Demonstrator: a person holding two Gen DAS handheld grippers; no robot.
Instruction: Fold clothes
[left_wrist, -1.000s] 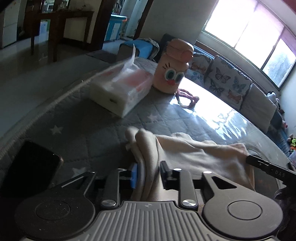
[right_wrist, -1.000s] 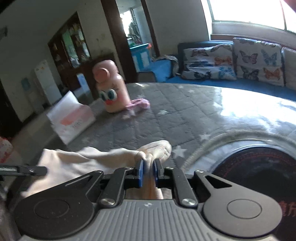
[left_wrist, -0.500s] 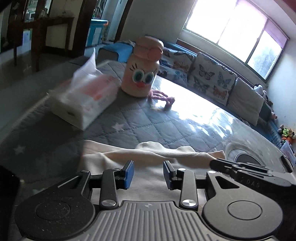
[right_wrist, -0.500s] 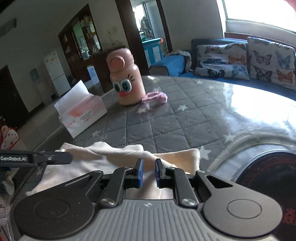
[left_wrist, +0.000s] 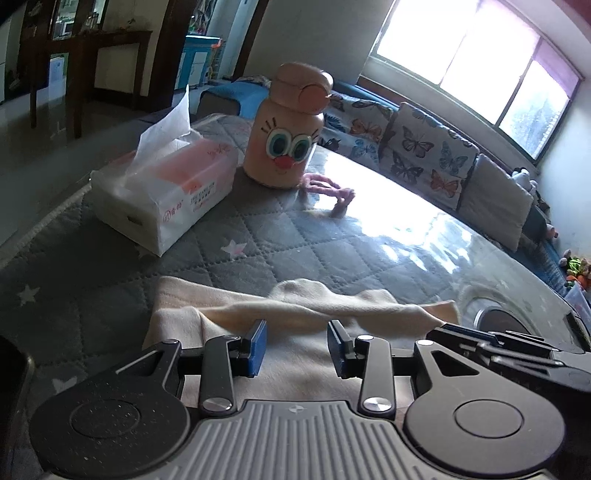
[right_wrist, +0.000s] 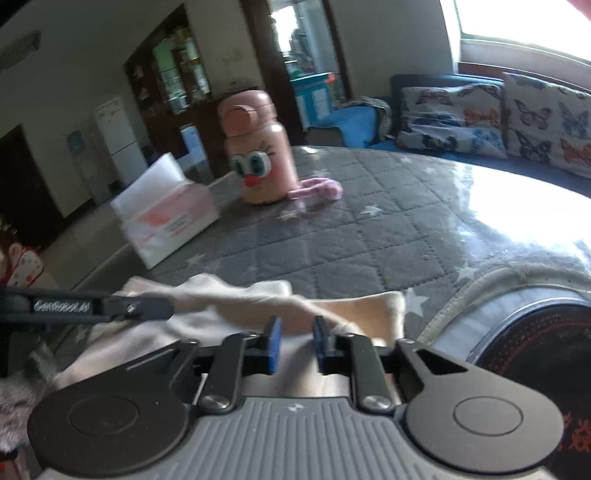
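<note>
1. One cream cloth (left_wrist: 295, 314) lies folded on the grey quilted table cover (left_wrist: 295, 240), at 6 o'clock on the table's near edge, just in front of both claws.
2. Two claws are in view. The left gripper (left_wrist: 297, 347) has its blue-padded fingers (left_wrist: 258, 345) spread wide apart above the cloth, pinching nothing.
3. The right gripper (right_wrist: 295, 345) is also parted, with a narrower gap, and nothing between its fingers; the cloth sits below it.
4. One pink bottle (left_wrist: 286, 129) with a cartoon face stands upright at 12 o'clock, well apart from the cloth.
5. One tissue pack (left_wrist: 166, 192) lies at 10 o'clock, just beside the bottle, one tissue sticking up. Its side bears red printing too small to read.
6. One pink cord (left_wrist: 328, 188) lies just right of the bottle's base.
7. From the right wrist view, white lettering shows on the left gripper's side, blurred; I cannot tell what it says.
8. Several butterfly-print cushions (left_wrist: 424, 147) line the sofa at 1 o'clock.
</note>
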